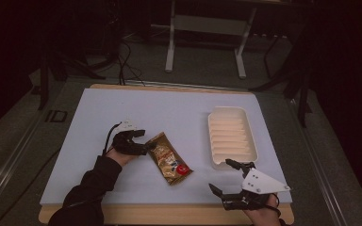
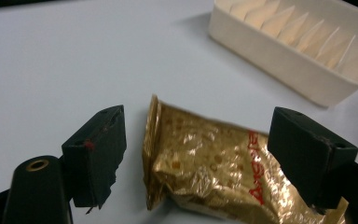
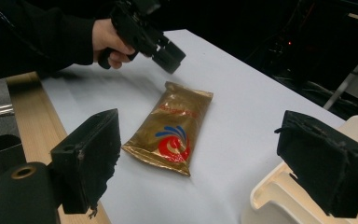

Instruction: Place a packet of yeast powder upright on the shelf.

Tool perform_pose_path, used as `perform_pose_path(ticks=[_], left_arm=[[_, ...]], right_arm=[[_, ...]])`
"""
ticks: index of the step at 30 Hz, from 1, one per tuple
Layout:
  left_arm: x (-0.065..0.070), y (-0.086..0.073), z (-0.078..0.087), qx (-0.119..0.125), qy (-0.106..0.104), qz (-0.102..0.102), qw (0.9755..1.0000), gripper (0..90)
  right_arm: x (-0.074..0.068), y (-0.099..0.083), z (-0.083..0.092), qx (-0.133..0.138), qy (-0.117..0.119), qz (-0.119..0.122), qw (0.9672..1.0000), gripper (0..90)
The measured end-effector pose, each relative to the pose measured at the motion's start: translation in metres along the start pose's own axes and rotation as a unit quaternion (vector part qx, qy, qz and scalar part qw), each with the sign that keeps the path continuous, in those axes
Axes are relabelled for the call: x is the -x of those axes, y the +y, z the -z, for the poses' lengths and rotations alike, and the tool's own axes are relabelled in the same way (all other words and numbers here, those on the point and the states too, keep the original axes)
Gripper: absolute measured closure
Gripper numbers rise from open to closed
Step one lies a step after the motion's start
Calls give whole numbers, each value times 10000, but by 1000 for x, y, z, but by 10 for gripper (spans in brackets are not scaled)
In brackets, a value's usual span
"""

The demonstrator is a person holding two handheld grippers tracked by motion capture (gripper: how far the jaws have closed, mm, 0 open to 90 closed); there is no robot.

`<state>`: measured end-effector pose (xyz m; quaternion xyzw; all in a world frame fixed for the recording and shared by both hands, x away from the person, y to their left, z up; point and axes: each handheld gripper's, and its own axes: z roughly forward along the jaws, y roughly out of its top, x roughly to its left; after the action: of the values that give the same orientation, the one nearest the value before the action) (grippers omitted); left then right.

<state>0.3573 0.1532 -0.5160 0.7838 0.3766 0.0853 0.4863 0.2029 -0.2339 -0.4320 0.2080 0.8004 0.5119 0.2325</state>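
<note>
Gold foil with a red and blue swirl marks the snack packet [image 1: 168,157], which lies flat on the pale blue counter [image 1: 169,113], slanted, between the two hands and well apart from the cream ribbed tray [image 1: 231,136] on its right. The left tongs [image 1: 143,146] sit at the packet's upper end; in the left gripper view their two black jaws stand apart on either side of that crimped end [image 2: 205,163], with a gap showing between the left pad and the foil, so nothing is clamped. The person's dark sleeve [image 1: 92,186] reaches in from the bottom edge behind them. The right tongs [image 1: 226,176] rest near the front edge of the counter, just below the tray's near corner, with the grey three-cornered plate on top; their jaws are spread wide with nothing between them, and the right gripper view looks past them to the packet [image 3: 172,128] and the left tongs [image 3: 168,53] above its far end.
</note>
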Motion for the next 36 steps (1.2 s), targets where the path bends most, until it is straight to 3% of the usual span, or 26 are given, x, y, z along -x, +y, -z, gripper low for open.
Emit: perform_pose_path(ticks=[6, 11, 17, 24, 27, 32, 36], left_arm=[[-4, -8, -12, -392, -26, 171, 9991, 207], [-7, -11, -18, -450, -34, 257, 9986, 250], [-10, -14, -25, -572, -28, 346, 9978, 362], [-11, -18, -30, -681, -228, 516, 9961, 455], [-11, -18, -30, -774, -213, 520, 9954, 477], [-7, -19, -31, -847, -127, 402, 9955, 511], [-2, -17, -30, -1018, 110, -8, 9947, 635]], right_arm=[[-1, -1, -2, -52, 67, -12, 10000, 135], [0, -2, -3, -73, 94, -35, 9999, 136], [0, -3, -4, -67, 121, -53, 9999, 137], [0, -3, -4, -103, 147, -82, 9998, 138], [0, -4, -5, -100, 148, -67, 9998, 138], [-1, -3, -6, -113, 159, -44, 9998, 139], [-1, -3, -7, -129, 168, -69, 9998, 140]])
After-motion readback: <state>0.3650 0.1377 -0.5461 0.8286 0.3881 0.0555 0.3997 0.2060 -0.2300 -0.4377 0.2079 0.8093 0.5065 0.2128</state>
